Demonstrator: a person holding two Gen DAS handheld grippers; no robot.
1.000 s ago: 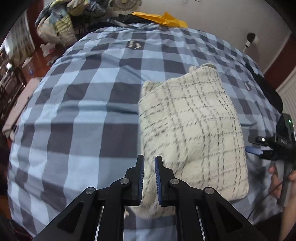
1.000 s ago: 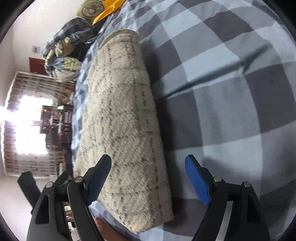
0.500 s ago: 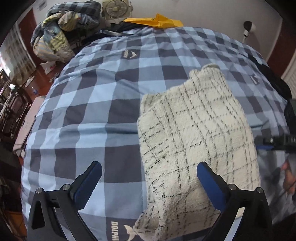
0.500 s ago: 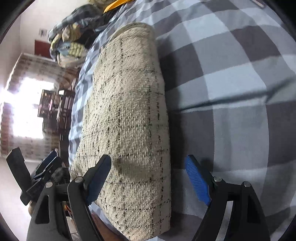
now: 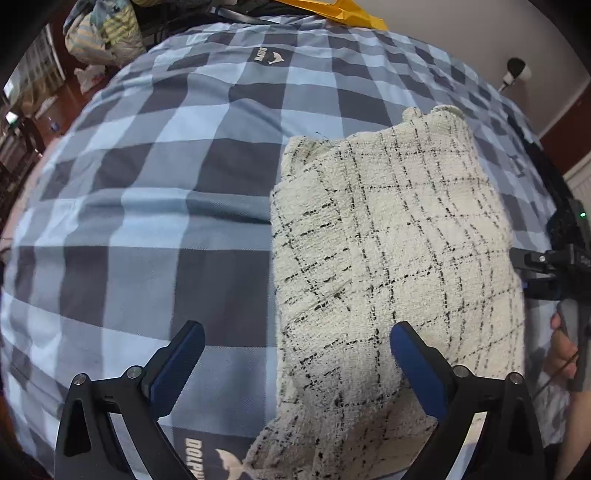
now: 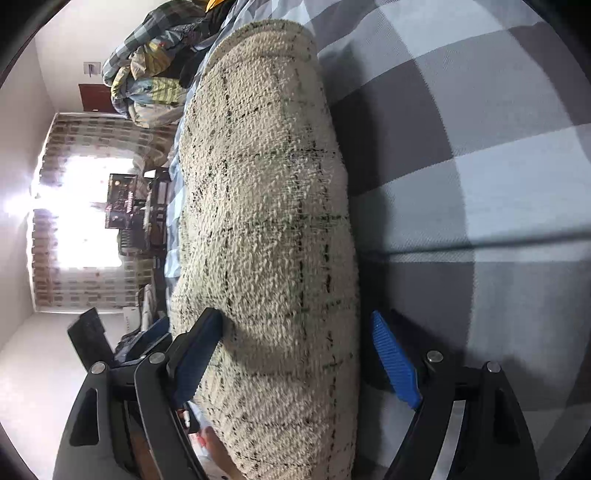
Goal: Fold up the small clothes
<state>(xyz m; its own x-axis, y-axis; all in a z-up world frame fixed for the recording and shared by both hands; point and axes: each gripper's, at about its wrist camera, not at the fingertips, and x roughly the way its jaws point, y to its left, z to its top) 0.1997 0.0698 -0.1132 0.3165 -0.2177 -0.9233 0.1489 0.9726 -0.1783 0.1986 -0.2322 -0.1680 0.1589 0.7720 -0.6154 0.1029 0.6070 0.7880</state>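
A cream folded garment with thin black checks (image 5: 388, 240) lies on the blue-and-grey checked bed cover (image 5: 147, 221). My left gripper (image 5: 295, 330) hovers over its near left edge. Its jaws are wide and closing; the garment's edge lies between them, not pinched. In the right wrist view the garment (image 6: 266, 221) runs away lengthwise. My right gripper (image 6: 295, 315) is open astride its near end. The left finger (image 6: 199, 343) is against the fabric, and the right finger (image 6: 391, 354) stands apart over the cover (image 6: 480, 184). The right gripper's body (image 5: 554, 266) shows at the garment's right edge.
A pile of bedding and clothes (image 5: 103, 33) sits at the far left end of the bed, also in the right wrist view (image 6: 155, 74). A yellow item (image 5: 343, 11) lies at the far edge. A bright curtained window (image 6: 81, 214) is beyond. A hand (image 5: 561, 350) holds the right gripper.
My left gripper was shut on the garment's near corner, then let go and opened wide. Both grippers have sunk closer to the garment, which now lies flat.
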